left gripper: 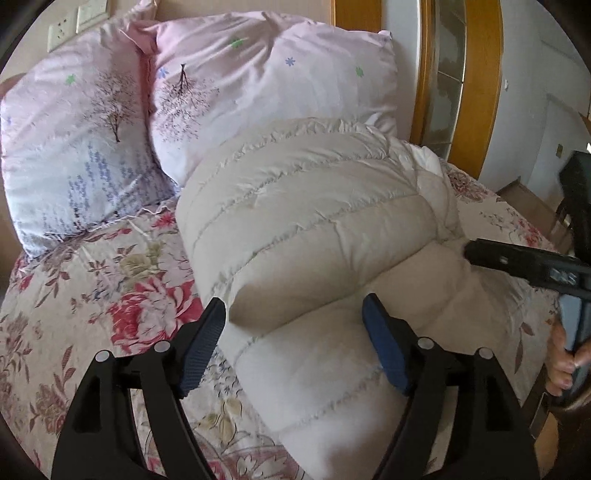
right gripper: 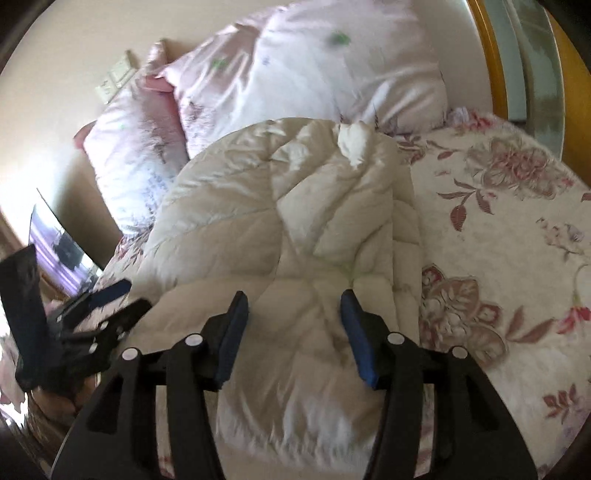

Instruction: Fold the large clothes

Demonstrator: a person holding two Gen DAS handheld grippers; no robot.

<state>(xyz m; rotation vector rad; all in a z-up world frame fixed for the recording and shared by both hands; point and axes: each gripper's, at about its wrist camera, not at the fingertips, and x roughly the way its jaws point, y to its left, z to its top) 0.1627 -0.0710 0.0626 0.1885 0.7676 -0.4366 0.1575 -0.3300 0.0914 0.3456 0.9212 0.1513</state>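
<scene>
A cream quilted puffer coat [left gripper: 310, 229] lies folded in a bulky bundle on the flowered bedspread [left gripper: 92, 295], just in front of the pillows. My left gripper [left gripper: 293, 314] is open and empty, hovering over the coat's near fold, its jaws wide apart. My right gripper [right gripper: 293, 302] is open and empty above the coat [right gripper: 295, 221], and it also shows in the left wrist view [left gripper: 524, 262] at the coat's right side. The left gripper also shows in the right wrist view [right gripper: 110, 295] at the coat's left edge.
Two pink printed pillows [left gripper: 251, 85] lean against the wall behind the coat. A wooden-framed door [left gripper: 480, 81] stands at the right of the bed. The flowered bedspread [right gripper: 498, 229] stretches right of the coat. A wall socket panel [left gripper: 70, 26] is above the pillows.
</scene>
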